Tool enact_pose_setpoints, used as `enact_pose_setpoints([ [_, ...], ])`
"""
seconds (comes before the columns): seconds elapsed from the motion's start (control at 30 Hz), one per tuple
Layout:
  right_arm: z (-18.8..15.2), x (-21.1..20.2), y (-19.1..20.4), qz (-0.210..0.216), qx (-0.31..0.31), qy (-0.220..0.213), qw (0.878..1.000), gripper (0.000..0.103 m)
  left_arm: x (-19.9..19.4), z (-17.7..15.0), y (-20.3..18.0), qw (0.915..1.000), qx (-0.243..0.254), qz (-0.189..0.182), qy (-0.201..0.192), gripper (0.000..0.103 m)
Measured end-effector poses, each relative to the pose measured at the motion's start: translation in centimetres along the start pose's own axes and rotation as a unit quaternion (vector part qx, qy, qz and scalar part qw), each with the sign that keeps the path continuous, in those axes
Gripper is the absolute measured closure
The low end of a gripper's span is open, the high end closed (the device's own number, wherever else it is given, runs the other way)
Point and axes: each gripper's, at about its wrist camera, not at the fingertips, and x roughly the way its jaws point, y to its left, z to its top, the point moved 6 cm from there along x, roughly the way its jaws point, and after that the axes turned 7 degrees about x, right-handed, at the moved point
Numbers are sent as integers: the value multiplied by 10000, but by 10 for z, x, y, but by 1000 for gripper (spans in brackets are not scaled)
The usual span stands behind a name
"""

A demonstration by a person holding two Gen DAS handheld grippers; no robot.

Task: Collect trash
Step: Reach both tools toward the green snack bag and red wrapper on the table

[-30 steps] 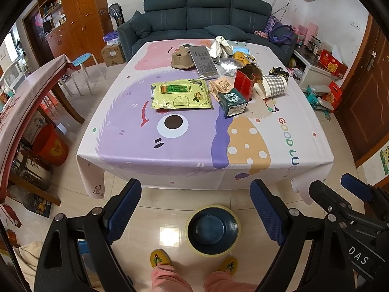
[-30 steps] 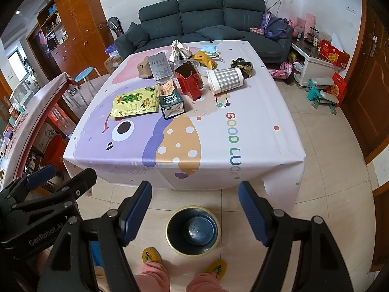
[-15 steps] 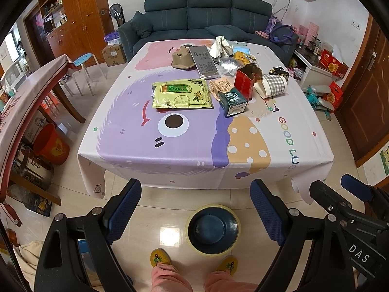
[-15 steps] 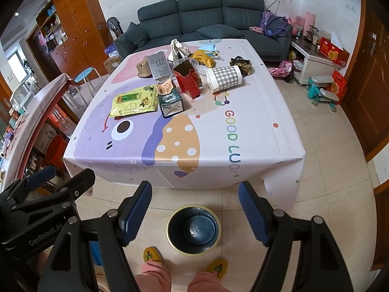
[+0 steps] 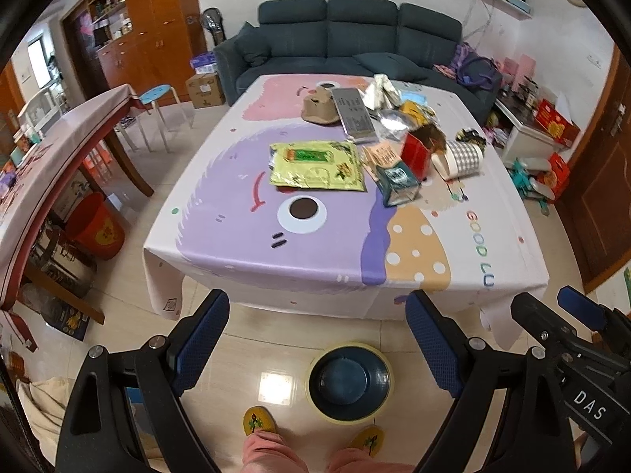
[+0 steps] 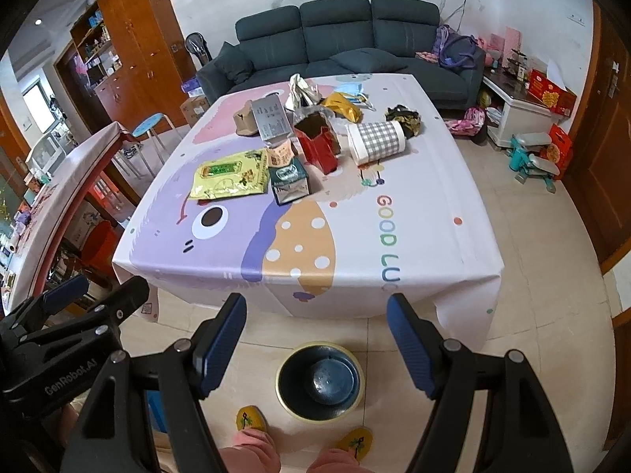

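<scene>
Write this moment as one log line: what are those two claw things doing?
left gripper: open, empty | right gripper: open, empty | both held above dark bin on floor | trash pile untouched on table

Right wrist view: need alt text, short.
Open right tongs hang above a dark bin on the tiled floor, in front of a table with a cartoon tablecloth. Trash is piled at the table's far end: a yellow packet, red carton and checked cup. The left tongs show at lower left.
</scene>
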Motion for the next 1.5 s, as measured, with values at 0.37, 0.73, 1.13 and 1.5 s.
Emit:
enact_pose_setpoints([
  [0.37,27,13,12,377,-20,31,9993,29,-8,21,38,9983,-426,355,-168,13],
  [0.73,72,52,18,132,489,3,9987,29,59,88,73,9997,100,-152,188,13],
  [1.13,107,114,79,-318,859,205,9956,29,171,162,131,9923,731,-652,760,13],
  [1.5,108,190,190,-179,-298,396,9986,29,224,161,184,9873,858,-722,1124,13],
])
